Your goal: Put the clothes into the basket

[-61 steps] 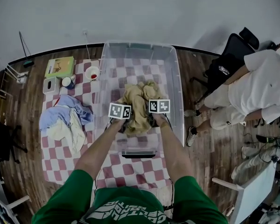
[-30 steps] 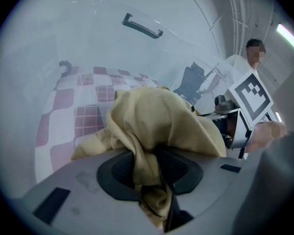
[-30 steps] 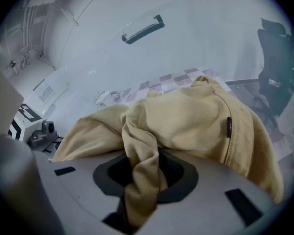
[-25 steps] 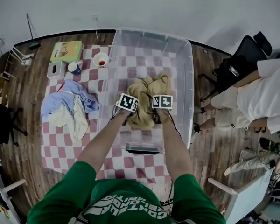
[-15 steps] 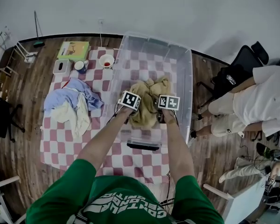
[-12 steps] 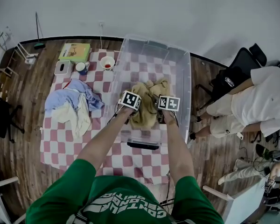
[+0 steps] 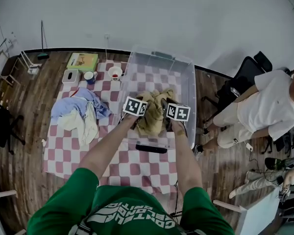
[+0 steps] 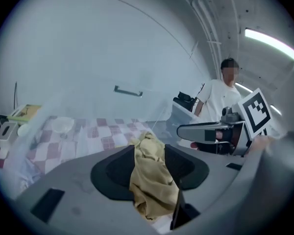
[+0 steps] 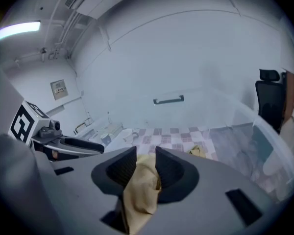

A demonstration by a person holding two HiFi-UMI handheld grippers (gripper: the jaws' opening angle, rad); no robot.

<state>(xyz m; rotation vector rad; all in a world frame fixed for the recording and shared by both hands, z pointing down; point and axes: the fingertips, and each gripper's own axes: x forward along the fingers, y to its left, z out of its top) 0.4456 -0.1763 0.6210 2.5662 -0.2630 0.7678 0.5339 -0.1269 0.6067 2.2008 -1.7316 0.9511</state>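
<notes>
A tan garment (image 7: 150, 115) hangs inside the clear plastic basket (image 7: 190, 87), lifted at its near edge by both grippers. My left gripper (image 7: 141, 114) is shut on one fold of the tan garment (image 8: 152, 180), which drapes down between its pads; its jaws have just been opening a little around the cloth. My right gripper (image 7: 165, 112) is shut on another fold of the tan garment (image 9: 141, 190), and its jaws have just been closing on it. A heap of blue and cream clothes (image 7: 80, 113) lies on the checkered cloth, left of the basket.
A bowl (image 7: 115, 73), a mug (image 7: 88, 76), a tissue box (image 7: 69, 76) and a book (image 7: 82, 61) sit at the far left of the checkered cloth (image 7: 137, 165). A person (image 7: 264, 106) sits at the right beside a black chair (image 7: 239, 84).
Both grippers have risen together with the tan garment, pulling its near part up off the basket floor. The heap of clothes at the left has stayed put.
</notes>
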